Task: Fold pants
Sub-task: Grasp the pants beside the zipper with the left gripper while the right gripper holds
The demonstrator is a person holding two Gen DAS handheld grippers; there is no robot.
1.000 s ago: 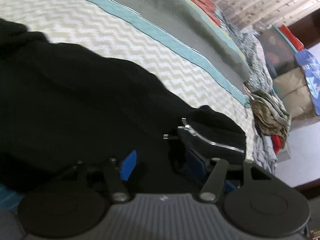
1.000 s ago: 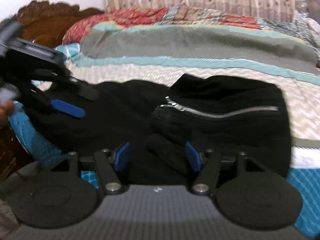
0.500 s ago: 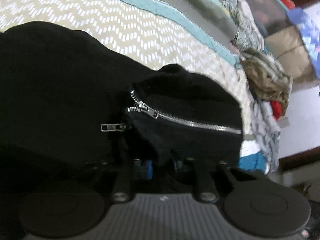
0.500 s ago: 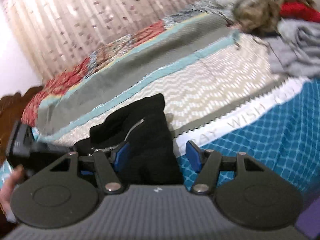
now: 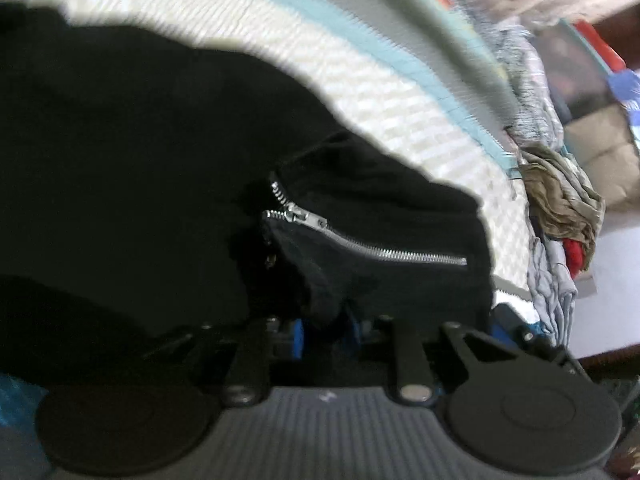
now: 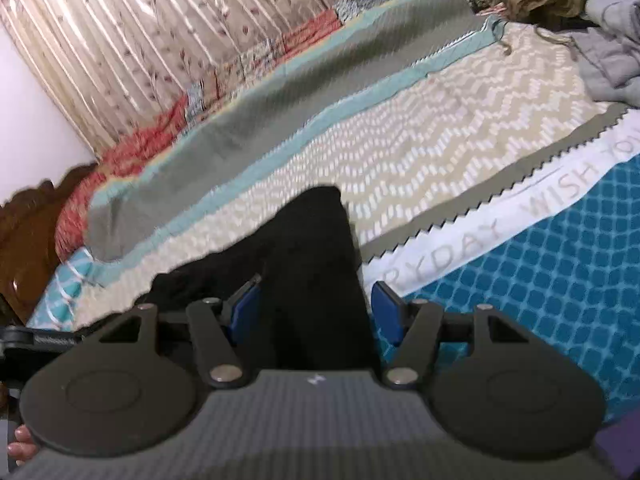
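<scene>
Patterned bedspread [image 6: 440,152] w/ cream zigzag, grey, teal and red bands covered the bed, and a blue diamond-print section w/ white lettering [image 6: 560,272] lay on the right of the right wrist view. Pleated floral curtains [image 6: 140,28] hung behind, beside a carved dark wooden headboard [image 6: 24,232]. Crumpled olive, red and grey clothes [image 5: 560,208] sat piled at the bed's far edge.

Black fabric pants w/ a silver zipper pocket [image 5: 160,152] lay on the cream zigzag area; the silver zipper [image 5: 372,246] was partly unzipped at its left end. Left tongs [image 5: 324,334] were closed, their blue pads pinching a fold of pant cloth just below the zipper. Right tongs [image 6: 316,312] were spread wide, a bunched strip of the same pants [image 6: 316,264] sitting between the pads but not squeezed. Left wrist view was blurred.
</scene>
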